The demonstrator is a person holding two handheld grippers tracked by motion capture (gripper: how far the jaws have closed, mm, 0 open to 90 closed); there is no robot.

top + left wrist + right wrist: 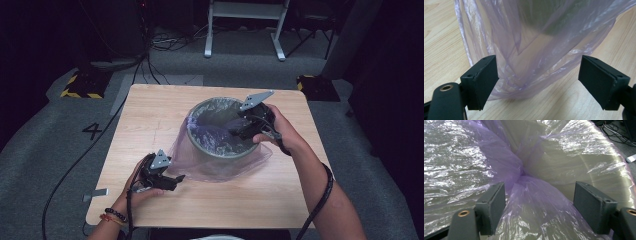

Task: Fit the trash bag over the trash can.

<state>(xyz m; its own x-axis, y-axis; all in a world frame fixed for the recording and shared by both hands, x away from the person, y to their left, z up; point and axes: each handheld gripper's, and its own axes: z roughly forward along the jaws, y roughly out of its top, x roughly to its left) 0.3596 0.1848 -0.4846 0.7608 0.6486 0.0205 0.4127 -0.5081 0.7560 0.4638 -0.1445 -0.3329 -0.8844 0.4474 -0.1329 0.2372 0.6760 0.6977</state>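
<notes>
A round grey-green bin (220,150) stands on the wooden table (150,115), lined with a thin purple plastic bag (215,131) whose loose skirt (220,170) spreads on the table around the bin's base. My right gripper (236,132) reaches over the bin's right rim into its mouth. In the right gripper view it (539,197) is open, with a twisted bunch of the bag (529,192) lying between its jaws. My left gripper (179,178) lies low on the table at the front left, pointing at the skirt. In the left gripper view it (537,72) is open, with the bag's hanging folds (534,55) just beyond its pads.
The table's front edge (200,226) runs close behind my left hand. Cables (75,165) trail over the grey floor at the left, past a painted "4" (93,131). Yellow-and-black weighted bases (80,86) and a white frame's legs (245,30) stand behind the table.
</notes>
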